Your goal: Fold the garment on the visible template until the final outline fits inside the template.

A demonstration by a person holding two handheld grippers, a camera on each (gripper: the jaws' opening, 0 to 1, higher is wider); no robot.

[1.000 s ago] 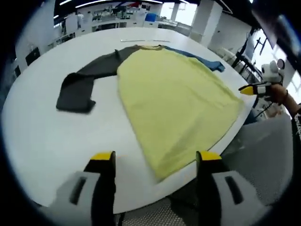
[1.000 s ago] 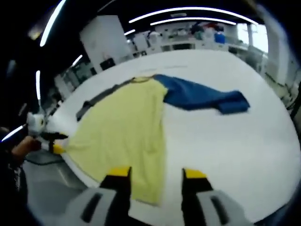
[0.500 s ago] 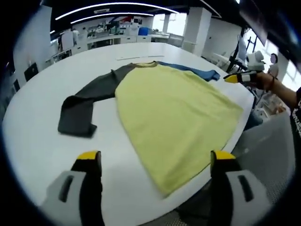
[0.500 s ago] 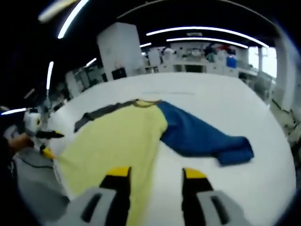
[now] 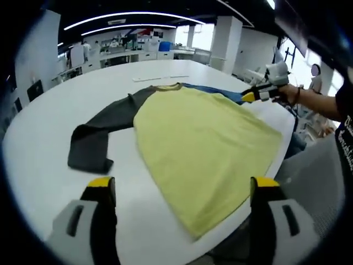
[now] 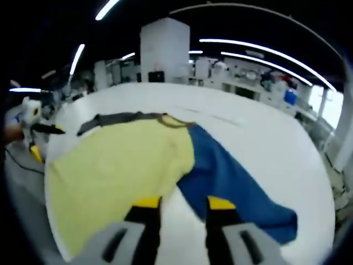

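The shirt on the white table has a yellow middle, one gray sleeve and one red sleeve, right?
Not quite. The shirt on the white table has a yellow middle and a gray sleeve, but the other sleeve is blue, not red. The right gripper view shows it best.

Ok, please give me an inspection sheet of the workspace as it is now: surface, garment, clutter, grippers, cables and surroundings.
Surface: white table, large, with a rounded edge.
Job's things: garment lies flat and unfolded, yellow body, grey sleeve and blue sleeve spread out; its hem reaches the table edge. No template outline can be made out.
Clutter: a thin strip beyond the collar.
Grippers: left gripper open, holds nothing; right gripper open, over the blue sleeve beside the body.
Cables: nothing seen.
Surroundings: open hall, ceiling light strips, a white pillar, desks behind.
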